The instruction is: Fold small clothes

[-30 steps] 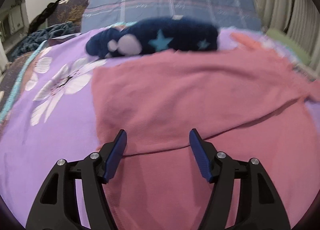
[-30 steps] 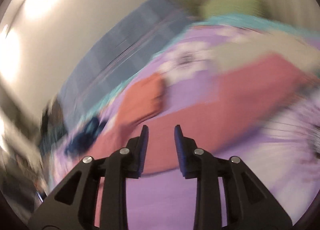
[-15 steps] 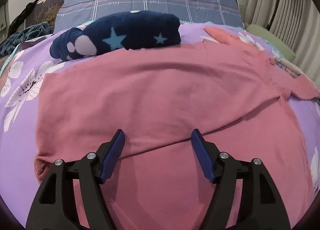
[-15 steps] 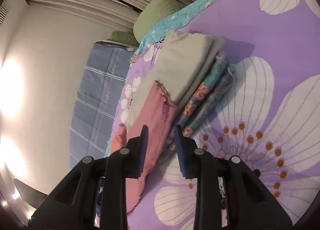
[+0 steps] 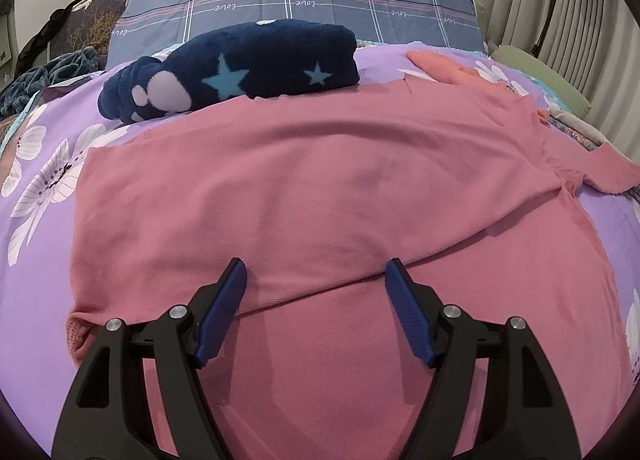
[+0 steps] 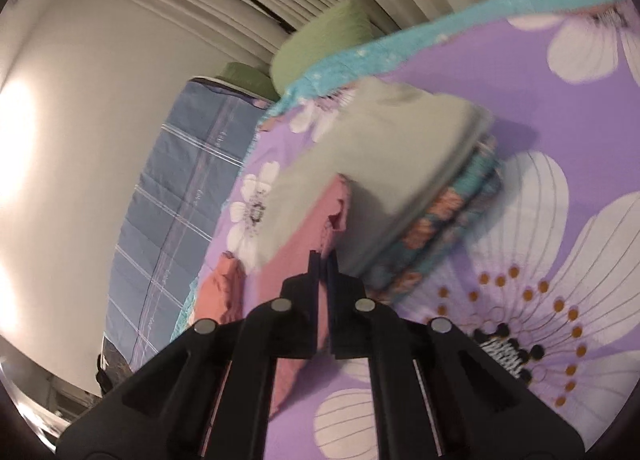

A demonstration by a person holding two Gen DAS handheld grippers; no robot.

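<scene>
Left tool (image 5: 316,280): hovering low with jaws spread wide, blue pads (image 5: 224,310) facing each other across a broad gap, nothing sitting between them; pointing level and forward, both black arms showing evenly. Right tool (image 6: 323,262): appearing rolled sideways, jaws drawn together until only a thin slit is showing between the blue pads (image 6: 314,264); tips pressing at a pink cloth edge, grip on it not confirmable.

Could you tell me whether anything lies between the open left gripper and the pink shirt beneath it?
Nothing visible does. The left gripper hangs open right over the pink shirt, with only bare cloth between its fingers. The folded navy star blanket lies at the shirt's far edge, out of the way.
</scene>
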